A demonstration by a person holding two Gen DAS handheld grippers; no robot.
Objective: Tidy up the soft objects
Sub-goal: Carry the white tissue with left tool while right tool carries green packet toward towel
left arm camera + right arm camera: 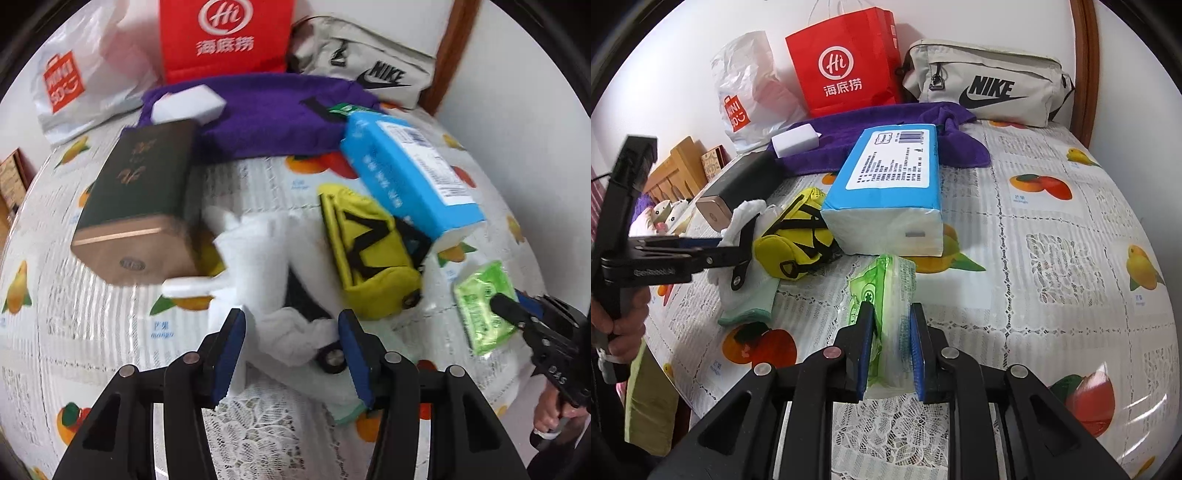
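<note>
A table under a fruit-print cloth (pixel 122 325) stands against a white wall. In the left wrist view the left gripper (pixel 291 354) has its blue pads closed on a white cloth (pixel 266 258) near the camera; a yellow pouch (pixel 369 251) lies just right, a blue tissue pack (pixel 406 173) beyond. In the right wrist view the right gripper (pixel 891 350) clamps a green tissue packet (pixel 886 291); the red paper bag (pixel 846 62) and beige Nike bag (pixel 990 85) sit far back
</note>
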